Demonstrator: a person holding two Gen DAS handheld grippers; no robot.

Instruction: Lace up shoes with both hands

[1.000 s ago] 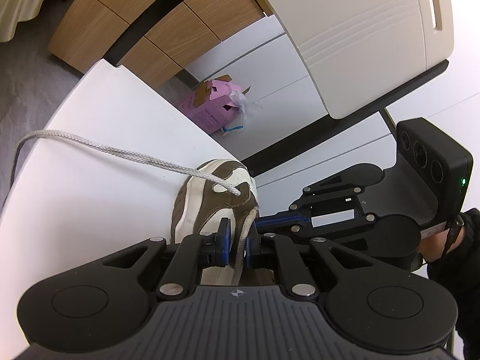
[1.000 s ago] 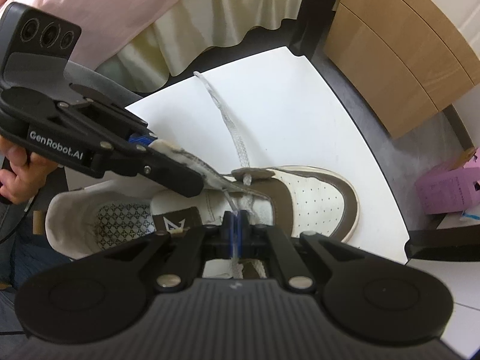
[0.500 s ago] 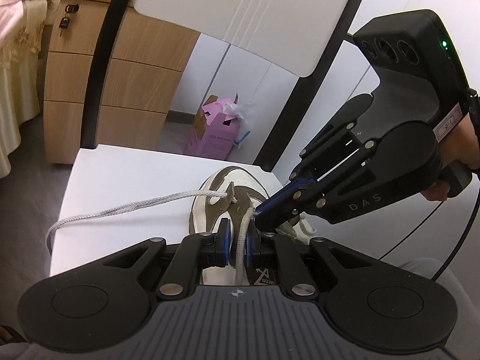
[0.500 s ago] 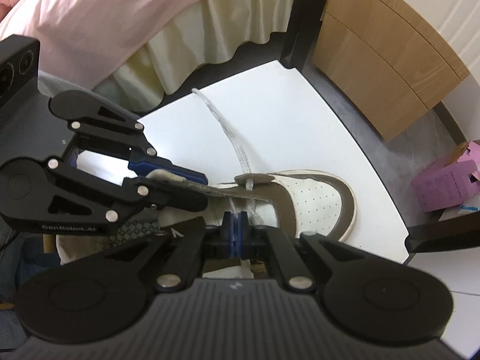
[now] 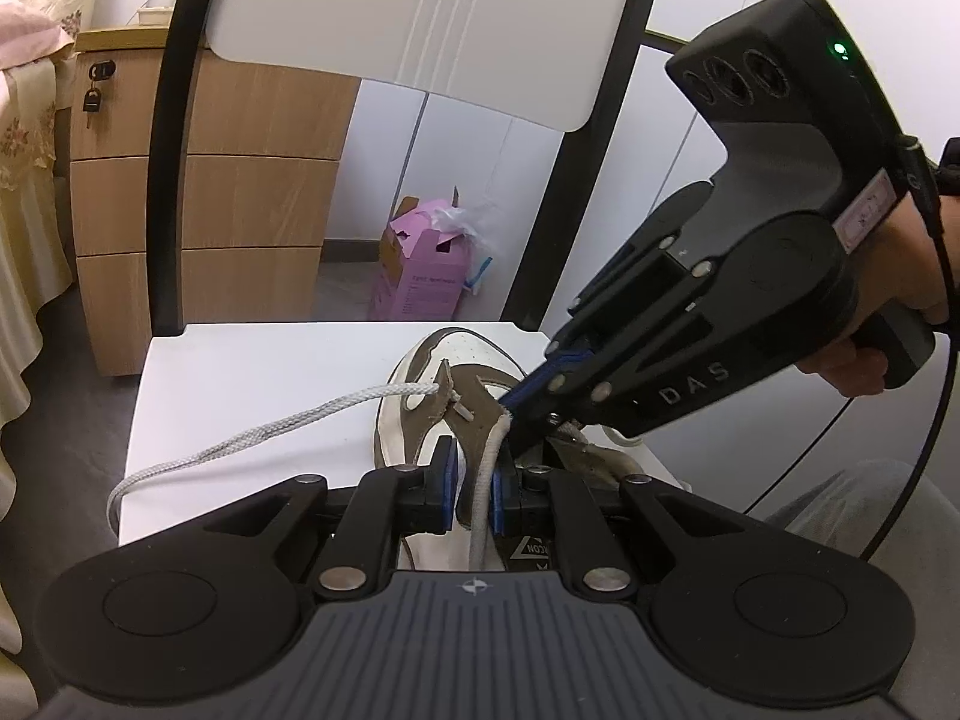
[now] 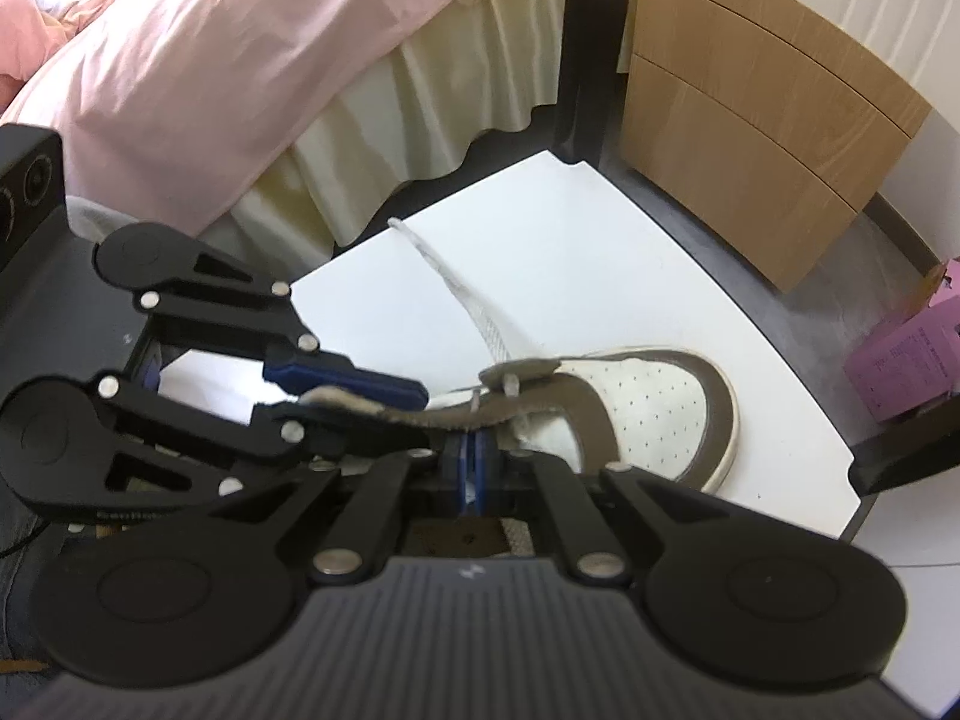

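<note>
Lacing barely started: shoe (image 5: 456, 384) sits on the white chair seat (image 5: 252, 372), lace (image 5: 270, 426) through only 1 front eyelet, left gripper (image 5: 471, 489) pinching the eyelet flap, right gripper (image 6: 474, 462) clenched (contents unclear), upper eyelets still empty.

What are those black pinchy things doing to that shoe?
A person is lacing a brown and white shoe that sits on a white chair seat, holding a gripper in each hand. The left gripper pinches the brown eyelet flap along its pale edge. The right gripper is shut at the flap's inner side; what it holds is hidden. One lace runs from a front eyelet across the seat.
</note>
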